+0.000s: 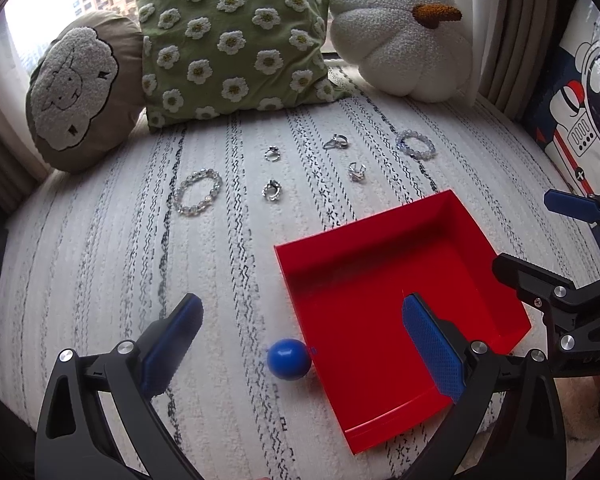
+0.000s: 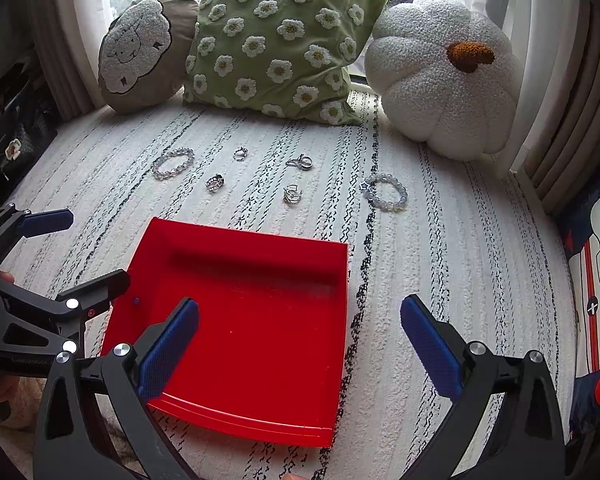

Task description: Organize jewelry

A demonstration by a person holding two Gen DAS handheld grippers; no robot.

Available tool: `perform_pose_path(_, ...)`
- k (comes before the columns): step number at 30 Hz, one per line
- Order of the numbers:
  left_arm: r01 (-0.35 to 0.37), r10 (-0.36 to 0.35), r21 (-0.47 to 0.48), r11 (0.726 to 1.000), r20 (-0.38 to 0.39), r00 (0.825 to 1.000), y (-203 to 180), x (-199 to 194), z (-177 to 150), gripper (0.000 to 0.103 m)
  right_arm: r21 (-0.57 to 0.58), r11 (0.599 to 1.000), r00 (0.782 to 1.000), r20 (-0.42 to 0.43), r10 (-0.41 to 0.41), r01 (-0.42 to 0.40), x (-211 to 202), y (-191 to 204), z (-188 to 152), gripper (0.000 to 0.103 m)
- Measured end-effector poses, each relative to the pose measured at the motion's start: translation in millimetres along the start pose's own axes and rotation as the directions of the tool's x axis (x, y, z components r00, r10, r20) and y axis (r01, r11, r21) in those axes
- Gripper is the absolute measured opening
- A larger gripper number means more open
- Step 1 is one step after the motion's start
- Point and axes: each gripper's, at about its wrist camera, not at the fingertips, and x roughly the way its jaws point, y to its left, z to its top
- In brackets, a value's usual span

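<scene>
A red tray point(image 1: 380, 280) point(image 2: 260, 360) lies empty on the white striped cushion. Beyond it lie a clear bead bracelet point(image 1: 198, 192) point(image 2: 173, 163), a bluish bead bracelet point(image 1: 415, 144) point(image 2: 385, 192) and several silver rings point(image 1: 271, 190) point(image 2: 293, 193). A blue knob point(image 1: 289, 359) sticks out of the tray's left wall. My left gripper point(image 1: 302, 336) is open, one finger over the tray, one over the cushion. My right gripper point(image 2: 300, 336) is open, its left finger over the tray. Each gripper shows at the edge of the other view point(image 1: 540, 248) point(image 2: 80, 252).
Three pillows stand at the back by the window: a round sheep one point(image 1: 84, 92), a green flowered one point(image 1: 236, 36) and a white pumpkin one point(image 1: 404, 36). A printed cushion point(image 2: 596, 280) lies at the right. Dark items point(image 2: 8, 148) sit at the left.
</scene>
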Motion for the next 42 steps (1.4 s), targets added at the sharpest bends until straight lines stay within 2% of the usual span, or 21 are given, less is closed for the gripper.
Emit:
perform_pose_path(9, -0.003, 0.002, -0.018, 1.000, -0.009, 1.000, 8.4, 7.8, 8.5, 0.096, 0.024, 1.000, 1.000, 0.011, 0.007, -0.007, 6.0, -9.5, 8.3, 0.098)
perform_pose_path(17, -0.065, 0.065, -0.080, 0.995, -0.009, 0.998, 41.0, 28.0, 51.3, 0.096, 0.140, 0.988, 0.998, -0.021, 0.067, -0.063, 33.2, -49.6, 48.7, 0.098)
perform_pose_path(25, -0.067, 0.057, -0.145, 0.987, -0.071, 0.996, 84.4, 80.5, 99.1, 0.096, 0.216, 0.976, 0.998, -0.065, -0.016, 0.029, 89.6, -99.6, 103.7, 0.098)
perform_pose_path(29, -0.114, 0.094, -0.169, 0.979, -0.125, 0.988, 107.5, 114.8, 115.3, 0.096, 0.200, 0.975, 0.992, -0.099, -0.076, 0.095, 122.8, -117.2, 122.9, 0.098)
perform_pose_path(31, -0.107, 0.079, -0.187, 0.976, -0.152, 0.985, 118.1, 131.9, 119.3, 0.096, 0.201, 0.973, 0.989, -0.113, -0.094, 0.115, 139.2, -125.2, 129.5, 0.098)
perform_pose_path(38, -0.139, 0.103, -0.195, 0.971, -0.185, 0.977, 147.2, 173.9, 117.6, 0.096, 0.189, 0.966, 0.978, -0.145, -0.152, 0.178, 181.7, -143.4, 133.7, 0.092)
perform_pose_path(42, -0.161, 0.124, -0.208, 0.965, -0.180, 0.976, 162.2, 182.2, 113.9, 0.096, 0.179, 0.969, 0.974, -0.182, -0.137, 0.170, 200.1, -148.1, 127.2, 0.086)
